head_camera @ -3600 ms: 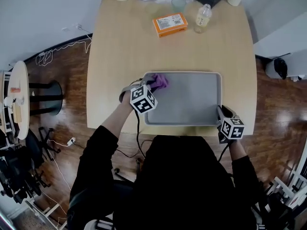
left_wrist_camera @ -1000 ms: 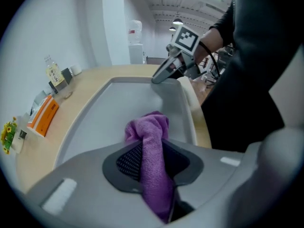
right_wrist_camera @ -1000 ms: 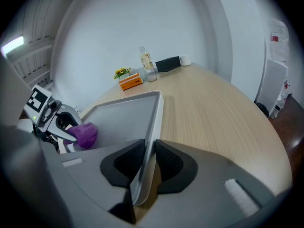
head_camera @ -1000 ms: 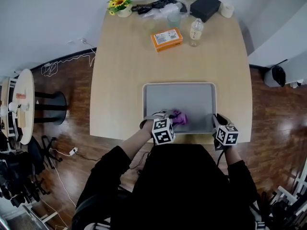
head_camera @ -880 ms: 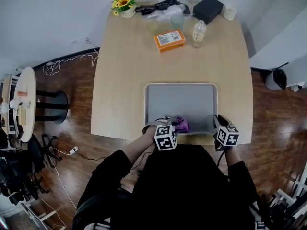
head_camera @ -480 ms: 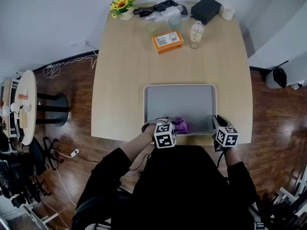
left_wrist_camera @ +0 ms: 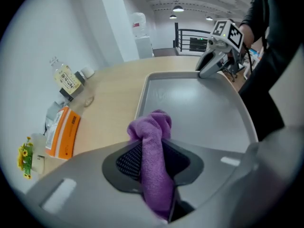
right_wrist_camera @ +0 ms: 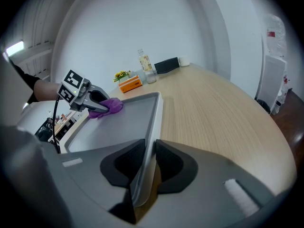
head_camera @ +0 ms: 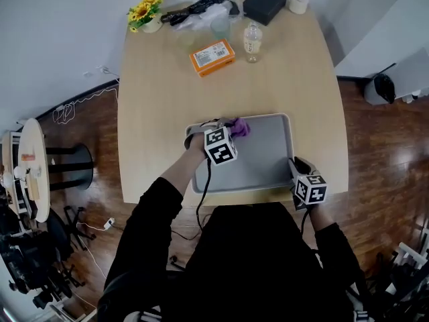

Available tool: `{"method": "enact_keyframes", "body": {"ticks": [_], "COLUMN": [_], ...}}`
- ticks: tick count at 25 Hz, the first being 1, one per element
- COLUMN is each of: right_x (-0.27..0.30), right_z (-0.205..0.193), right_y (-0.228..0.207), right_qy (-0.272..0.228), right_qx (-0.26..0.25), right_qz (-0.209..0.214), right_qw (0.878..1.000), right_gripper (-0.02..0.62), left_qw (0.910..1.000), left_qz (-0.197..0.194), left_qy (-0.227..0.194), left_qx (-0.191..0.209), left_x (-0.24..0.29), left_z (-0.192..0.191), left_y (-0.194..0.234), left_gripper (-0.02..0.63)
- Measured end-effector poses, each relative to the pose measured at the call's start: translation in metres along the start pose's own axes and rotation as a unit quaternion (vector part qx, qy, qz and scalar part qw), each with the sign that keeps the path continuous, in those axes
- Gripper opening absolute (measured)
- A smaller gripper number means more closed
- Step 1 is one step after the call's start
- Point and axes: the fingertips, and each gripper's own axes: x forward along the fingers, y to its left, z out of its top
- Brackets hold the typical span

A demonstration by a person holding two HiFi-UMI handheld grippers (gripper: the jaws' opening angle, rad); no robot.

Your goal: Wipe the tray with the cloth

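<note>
A grey tray (head_camera: 268, 153) lies near the front edge of the wooden table. My left gripper (head_camera: 229, 127) is shut on a purple cloth (head_camera: 239, 127) and holds it down on the tray's far left part. In the left gripper view the cloth (left_wrist_camera: 151, 137) hangs pinched between the jaws, over the tray floor (left_wrist_camera: 199, 110). My right gripper (head_camera: 295, 171) is shut on the tray's near right rim; in the right gripper view the rim (right_wrist_camera: 151, 132) runs between its jaws. That view also shows the left gripper (right_wrist_camera: 84, 99) with the cloth (right_wrist_camera: 107, 107).
At the table's far end stand an orange box (head_camera: 211, 56), a small bottle (head_camera: 252, 42), a pot of yellow flowers (head_camera: 144, 12), a black box (head_camera: 265, 3), a tape roll (head_camera: 297, 3) and a heap of black cables (head_camera: 198, 11). Bare wood lies between them and the tray.
My left gripper has carried the cloth from the tray's near edge across to its far left part. The right gripper has stayed clamped on the rim.
</note>
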Motion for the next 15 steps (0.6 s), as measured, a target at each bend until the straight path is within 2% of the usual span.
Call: {"method": "enact_keyframes", "body": {"ticks": [2,5,7,10,15], "right_x": [-0.001,-0.001,-0.001,-0.002,-0.002], "right_z": [0.000,0.000,0.000,-0.001,-0.002], "right_y": [-0.001,-0.002,-0.003,-0.004,-0.004], "right_qy": [-0.001,-0.003,-0.004,-0.003,-0.004], "right_qx": [0.001,0.001,0.000,-0.003,-0.009], "right_qz": [0.001,0.001,0.001,0.000,-0.005], "right_qw": [1.000,1.000,1.000,1.000,1.000], "right_gripper": [0.075,0.075,0.075,0.075,0.074], "left_qw": [0.9999,0.9998,0.9994,0.9984,0.9950], "left_qz": [-0.010,0.007,0.004,-0.032,-0.085], "left_qy": [0.001,0.002,-0.004,-0.017,-0.048], "left_qx": [-0.002,-0.019,-0.033,-0.043,-0.022], "left_x": [-0.001,0.000,-0.003,-0.003,-0.010], "left_z": [0.006,0.006,0.010,0.020,0.045], "left_y": [0.000,-0.002,-0.014,-0.052,-0.133], "left_gripper": [0.087,0.086,0.085,0.086,0.086]}}
